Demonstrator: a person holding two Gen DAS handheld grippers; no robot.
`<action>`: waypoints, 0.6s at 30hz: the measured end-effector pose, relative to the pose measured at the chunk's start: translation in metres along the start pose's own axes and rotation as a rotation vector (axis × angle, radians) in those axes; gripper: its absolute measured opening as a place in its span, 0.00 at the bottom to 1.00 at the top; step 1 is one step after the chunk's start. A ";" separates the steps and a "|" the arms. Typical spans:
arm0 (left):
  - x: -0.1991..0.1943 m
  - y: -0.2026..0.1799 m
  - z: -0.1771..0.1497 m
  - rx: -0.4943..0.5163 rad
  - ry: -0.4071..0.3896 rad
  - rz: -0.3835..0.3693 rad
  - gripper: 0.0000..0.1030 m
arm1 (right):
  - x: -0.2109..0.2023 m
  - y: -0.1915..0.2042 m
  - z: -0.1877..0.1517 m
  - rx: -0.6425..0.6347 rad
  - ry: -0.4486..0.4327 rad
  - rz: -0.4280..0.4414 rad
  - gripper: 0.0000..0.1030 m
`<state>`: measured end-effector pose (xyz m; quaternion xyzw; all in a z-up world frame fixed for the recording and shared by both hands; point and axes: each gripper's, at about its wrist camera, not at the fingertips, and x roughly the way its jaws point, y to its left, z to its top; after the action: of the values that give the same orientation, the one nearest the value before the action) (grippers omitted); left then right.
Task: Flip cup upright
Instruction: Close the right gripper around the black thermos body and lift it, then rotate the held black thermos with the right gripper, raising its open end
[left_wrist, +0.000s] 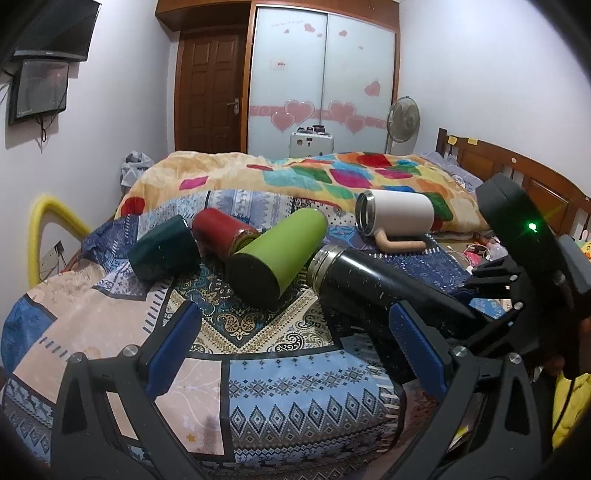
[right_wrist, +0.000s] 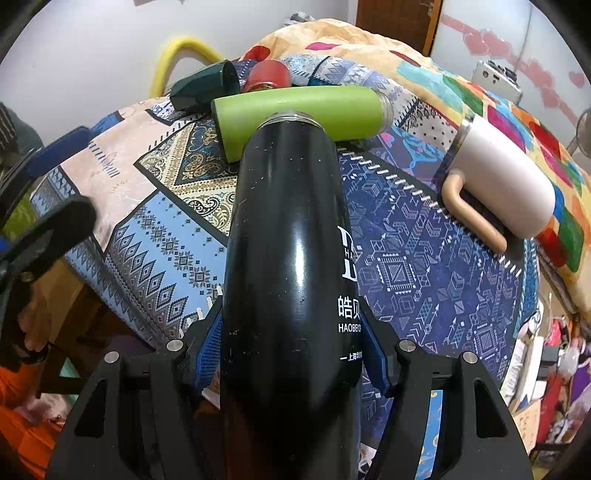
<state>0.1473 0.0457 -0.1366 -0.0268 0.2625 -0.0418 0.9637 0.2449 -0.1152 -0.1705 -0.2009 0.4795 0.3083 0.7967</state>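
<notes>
Right claw (right_wrist: 291, 354): clamped on the lower body of the black flask (right_wrist: 291, 236), a blue pad pressed to each side of it.
Black flask: lies tilted in the grip, its steel-rimmed mouth aimed at 12 o'clock in the right wrist view, toward the green cup; whether its mouth rests on the bed cover is hard to tell.
Left claw (left_wrist: 295, 347): spread wide and holding nothing, hovering over the patterned bed cover (left_wrist: 258, 398); the flask's body passes just behind its 3 o'clock finger.
Green cup (left_wrist: 277, 254): on its side, dark base facing the left wrist camera, just at 9 o'clock of the flask's mouth.
Red cup (left_wrist: 221, 230): on its side, touching the green cup at its 10 o'clock.
Dark green cup (left_wrist: 164, 247): tipped over at 9 o'clock of the red one.
White mug (left_wrist: 397, 218): on its side at 1 o'clock of the flask, open mouth to 9 o'clock, tan handle down on the cover.
Quilt (left_wrist: 314, 173): bright patchwork heap at 12 o'clock behind the cups.
</notes>
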 end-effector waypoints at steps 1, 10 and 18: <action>0.002 0.001 0.000 -0.003 0.004 0.000 1.00 | 0.001 0.002 0.000 -0.006 0.009 -0.008 0.60; 0.005 0.002 0.004 -0.013 0.008 0.019 1.00 | -0.026 0.004 0.004 -0.003 -0.058 0.027 0.65; 0.017 -0.007 0.000 0.008 0.065 -0.007 1.00 | -0.070 -0.028 -0.012 0.034 -0.215 -0.127 0.72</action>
<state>0.1615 0.0371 -0.1449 -0.0223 0.2933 -0.0473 0.9546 0.2319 -0.1642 -0.1132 -0.1828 0.3827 0.2689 0.8648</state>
